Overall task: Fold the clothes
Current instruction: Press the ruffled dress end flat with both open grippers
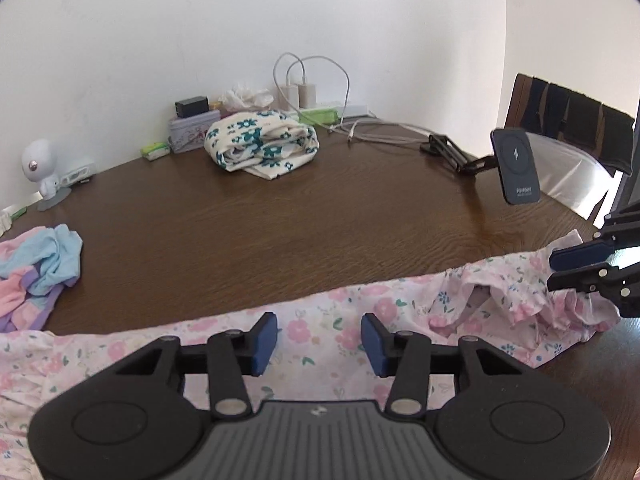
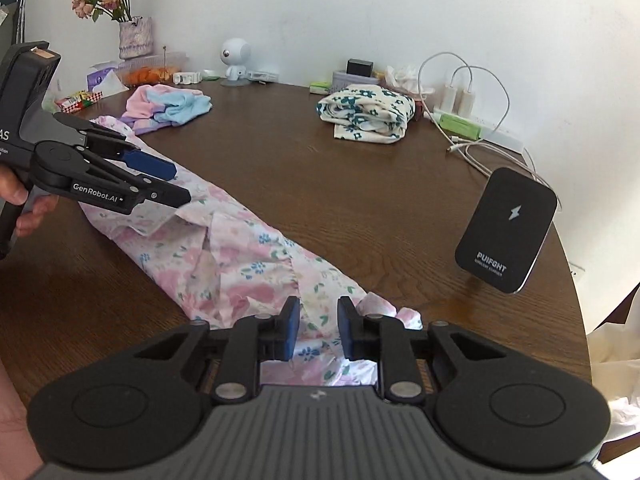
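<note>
Pink floral cotton garment (image 1: 344, 320) lies just under the left gripper (image 1: 319, 338), whose 2 blue-padded fingers (image 1: 266, 336) stand apart over the cloth without pinching it. Folded into a long narrow strip, the garment sits on the dark brown wooden table (image 1: 280, 216) near its front edge. In the right wrist view its long axis runs from the right gripper (image 2: 318, 328) away to the upper left, toward the left gripper, with one ruffled end bunched beside the right gripper's blue pads. Those pads are also spread, straddling the fabric but gripping nothing. Farther back lie a crumpled pink, blue and purple garment (image 2: 168, 106) and a folded cream cloth with teal flowers (image 2: 366, 114), well apart. A black wireless charger on a stand (image 2: 506, 232) stands at the right.
</note>
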`<state>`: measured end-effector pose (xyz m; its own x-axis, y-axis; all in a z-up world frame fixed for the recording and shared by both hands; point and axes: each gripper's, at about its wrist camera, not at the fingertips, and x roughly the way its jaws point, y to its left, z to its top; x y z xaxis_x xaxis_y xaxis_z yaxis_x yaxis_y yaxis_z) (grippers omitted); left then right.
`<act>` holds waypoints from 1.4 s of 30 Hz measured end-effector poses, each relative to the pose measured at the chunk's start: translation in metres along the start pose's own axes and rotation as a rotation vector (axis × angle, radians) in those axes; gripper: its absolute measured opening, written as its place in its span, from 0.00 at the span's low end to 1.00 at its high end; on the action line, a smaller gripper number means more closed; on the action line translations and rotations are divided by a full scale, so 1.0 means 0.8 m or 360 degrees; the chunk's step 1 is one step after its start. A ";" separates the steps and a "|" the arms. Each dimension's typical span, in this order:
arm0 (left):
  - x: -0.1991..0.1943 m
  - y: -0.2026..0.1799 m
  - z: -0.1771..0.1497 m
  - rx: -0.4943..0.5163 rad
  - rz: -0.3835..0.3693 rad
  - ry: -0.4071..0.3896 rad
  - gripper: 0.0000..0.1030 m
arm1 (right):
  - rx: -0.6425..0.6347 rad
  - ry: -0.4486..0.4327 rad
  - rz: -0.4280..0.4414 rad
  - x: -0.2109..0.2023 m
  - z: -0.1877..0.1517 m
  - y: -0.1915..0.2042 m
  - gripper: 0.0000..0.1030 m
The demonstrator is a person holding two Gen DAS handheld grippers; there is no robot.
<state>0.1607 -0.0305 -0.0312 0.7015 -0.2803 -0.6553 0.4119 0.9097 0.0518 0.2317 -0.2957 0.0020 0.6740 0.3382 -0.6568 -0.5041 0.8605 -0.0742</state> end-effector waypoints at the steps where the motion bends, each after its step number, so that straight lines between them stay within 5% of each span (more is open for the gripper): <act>1: 0.003 -0.001 -0.002 0.0004 0.0003 0.0015 0.40 | -0.0004 0.0004 -0.0011 0.002 -0.004 -0.005 0.20; 16: 0.004 0.001 -0.012 -0.0046 0.0028 -0.0007 0.46 | -0.0006 -0.0124 0.0057 0.003 -0.037 -0.030 0.24; 23: -0.042 -0.003 -0.004 -0.0101 0.0035 -0.0210 0.91 | 0.0326 -0.0268 0.0186 -0.044 -0.020 -0.052 0.81; 26: -0.065 -0.009 -0.003 -0.0122 -0.0009 -0.0275 0.99 | 0.0436 -0.0305 0.0216 -0.062 -0.017 -0.059 1.00; 42: -0.089 -0.040 -0.004 -0.0003 -0.0161 -0.0330 1.00 | 0.0883 -0.0079 0.0228 -0.051 -0.041 -0.074 1.00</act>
<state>0.0952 -0.0387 0.0114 0.7613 -0.4267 -0.4882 0.4851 0.8744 -0.0078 0.2161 -0.3734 0.0084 0.6512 0.4719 -0.5943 -0.2422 0.8714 0.4266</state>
